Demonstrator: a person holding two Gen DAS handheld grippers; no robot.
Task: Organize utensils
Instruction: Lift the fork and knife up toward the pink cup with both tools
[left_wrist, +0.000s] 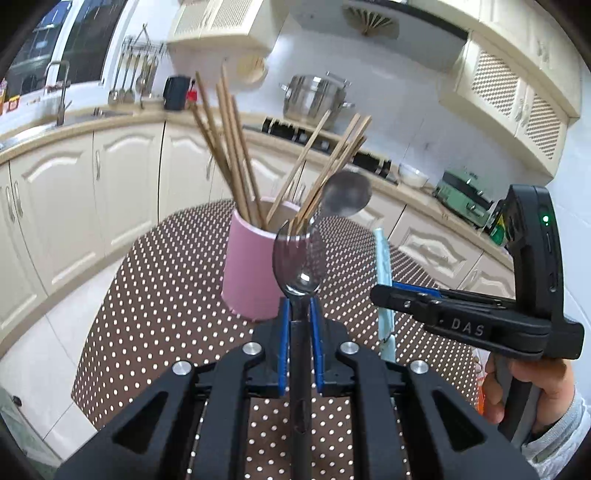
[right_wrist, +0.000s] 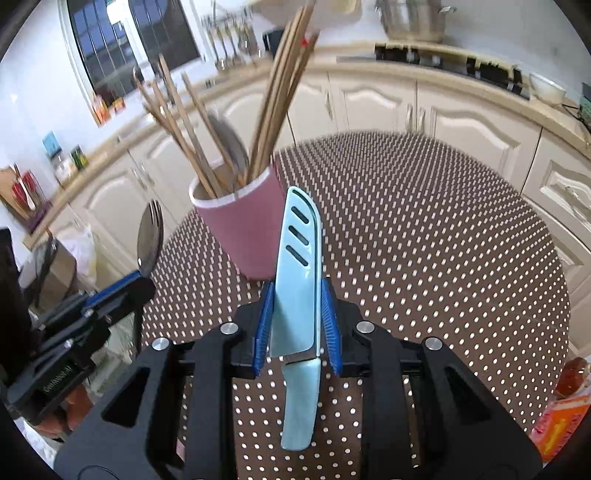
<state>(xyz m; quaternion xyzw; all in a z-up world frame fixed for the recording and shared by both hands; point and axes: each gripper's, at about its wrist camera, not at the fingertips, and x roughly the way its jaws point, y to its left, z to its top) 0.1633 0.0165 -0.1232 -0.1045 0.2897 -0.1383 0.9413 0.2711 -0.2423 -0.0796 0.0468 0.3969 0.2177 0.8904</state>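
On the left, a metal spoon (left_wrist: 299, 258) is clamped by its dark handle between the nearly shut blue pads of the left gripper (left_wrist: 300, 314), bowl end forward and raised above the bench (left_wrist: 155, 295). It appears to be held this way so that it can be brought over the cup and turned handle-first into it. Just ahead, the pink cup (left_wrist: 251, 266) is seen standing upright on the dotted cloth, already loaded with wooden chopsticks (left_wrist: 229, 147) and another spoon (left_wrist: 347, 194) leaning on its rim, so it is judged to be the collecting place for the utensils. To the right, a pale blue sheathed knife (right_wrist: 297, 273) is pinched at the base of its blade by the right gripper (right_wrist: 295, 325), whose jaws are narrowed onto it, the handle hanging back under the gripper. The tip is pointed towards the cup, presumably so that it can be dropped in beside the chopsticks. Both utensils are carried clear of the bench, near the cup but not yet over it.
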